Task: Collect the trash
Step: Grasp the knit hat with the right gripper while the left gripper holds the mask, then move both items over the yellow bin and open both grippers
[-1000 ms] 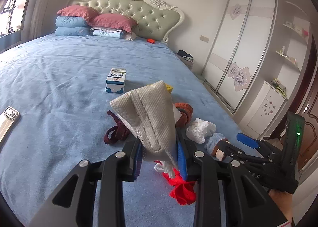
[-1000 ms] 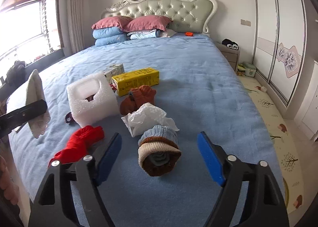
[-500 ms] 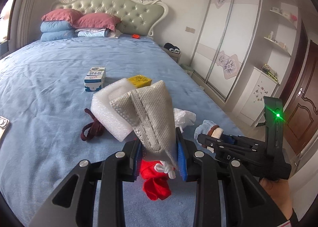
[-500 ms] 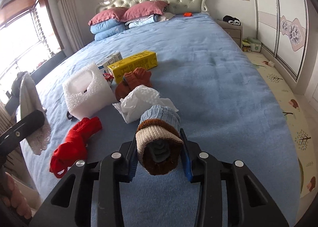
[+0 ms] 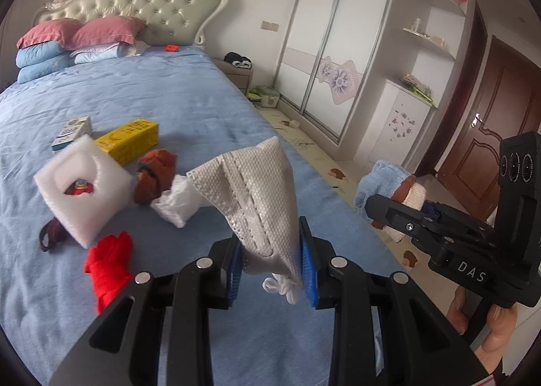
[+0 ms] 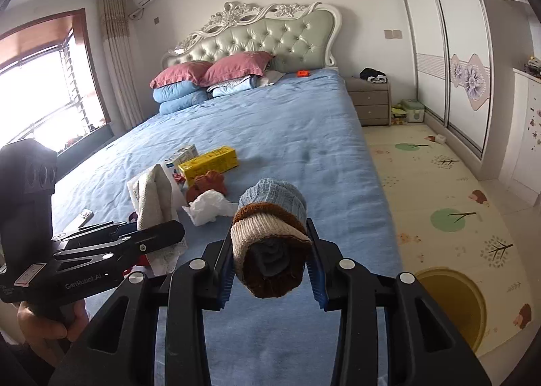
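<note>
Bedroom with white walls, bright daylight from window [image 6: 50,95] at left. Blue-covered bed [image 6: 270,122] with tufted headboard [image 6: 270,38], sliding wardrobe [image 5: 324,41] at right, patterned floor mat [image 6: 449,190], brown door [image 5: 500,122].

The left gripper [image 5: 272,267] is matte black plastic, its two fingers lined with ribbed blue pads [image 5: 308,271] and pinned with round silver screws. The right gripper [image 6: 270,271] is the same build – black linkage arms with cut-out slots, blue pads, silver screws. Its body carries white "DAS" lettering; the left one's side reads "GenRobot.AI", with a small sticker beside.
</note>
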`<state>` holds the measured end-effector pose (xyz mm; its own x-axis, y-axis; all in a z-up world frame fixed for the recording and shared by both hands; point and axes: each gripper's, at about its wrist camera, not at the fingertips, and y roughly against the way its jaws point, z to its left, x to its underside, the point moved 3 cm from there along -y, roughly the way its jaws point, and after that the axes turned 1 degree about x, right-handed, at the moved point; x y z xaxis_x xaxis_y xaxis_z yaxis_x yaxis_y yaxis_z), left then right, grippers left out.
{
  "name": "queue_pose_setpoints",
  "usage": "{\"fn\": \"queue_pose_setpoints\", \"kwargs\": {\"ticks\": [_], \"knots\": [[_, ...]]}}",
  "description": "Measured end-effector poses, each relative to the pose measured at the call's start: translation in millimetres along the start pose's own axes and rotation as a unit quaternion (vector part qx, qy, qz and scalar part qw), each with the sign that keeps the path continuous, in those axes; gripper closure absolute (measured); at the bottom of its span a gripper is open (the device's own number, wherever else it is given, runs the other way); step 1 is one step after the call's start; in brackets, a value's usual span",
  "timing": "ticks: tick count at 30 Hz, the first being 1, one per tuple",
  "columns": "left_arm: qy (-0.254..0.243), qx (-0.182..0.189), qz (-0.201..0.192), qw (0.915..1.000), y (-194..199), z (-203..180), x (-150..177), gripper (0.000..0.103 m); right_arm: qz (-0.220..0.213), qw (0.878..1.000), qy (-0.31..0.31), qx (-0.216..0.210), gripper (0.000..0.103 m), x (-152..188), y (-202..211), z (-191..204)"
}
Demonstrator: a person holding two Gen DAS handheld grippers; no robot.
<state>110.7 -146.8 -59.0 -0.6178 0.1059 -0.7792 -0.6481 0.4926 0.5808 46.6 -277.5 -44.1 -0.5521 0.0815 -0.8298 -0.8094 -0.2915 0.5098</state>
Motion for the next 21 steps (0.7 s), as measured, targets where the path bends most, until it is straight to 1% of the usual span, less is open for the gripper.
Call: {"fn": "queue_pose_setpoints", "kwargs": {"ticks": [2, 5, 11, 14, 17, 21], "knots": [[-0.008, 0.015, 0.014, 0.9998, -12.8, -15.6, -1.2, 0.072, -0.001, 1.000, -0.006, 0.012, 0.066, 2.4, 8.1, -16.8], [-0.014, 0.048, 0.044, 0.9978, -35.1, -40.0, -0.6, 0.072, 0.002, 0.999, -0.019, 0.028, 0.066, 8.6, 17.9, -44.4], [-0.052, 0.073, 0.087, 0.9921, -78.1, -90.9, 3.9, 0.072, 0.006, 0.997, -0.048, 0.065, 0.066, 23.0, 40.2, -103.0], [-0.072, 0.084, 0.108, 0.9880, -100.0, -116.1, 7.6, 0.072, 0.015, 0.995, -0.064, 0.080, 0.066, 31.8, 49.0, -131.5], [-0.089, 0.098, 0.133, 0.9822, -122.1, -140.7, 12.0, 0.072, 0.026, 0.992, -0.070, 0.106, 0.066, 43.1, 55.4, -158.8], [-0.115, 0.108, 0.166, 0.9734, -154.6, -173.2, 17.6, 0.072, 0.047, 0.987, -0.087, 0.124, 0.066, 57.2, 62.1, -192.1]]}}
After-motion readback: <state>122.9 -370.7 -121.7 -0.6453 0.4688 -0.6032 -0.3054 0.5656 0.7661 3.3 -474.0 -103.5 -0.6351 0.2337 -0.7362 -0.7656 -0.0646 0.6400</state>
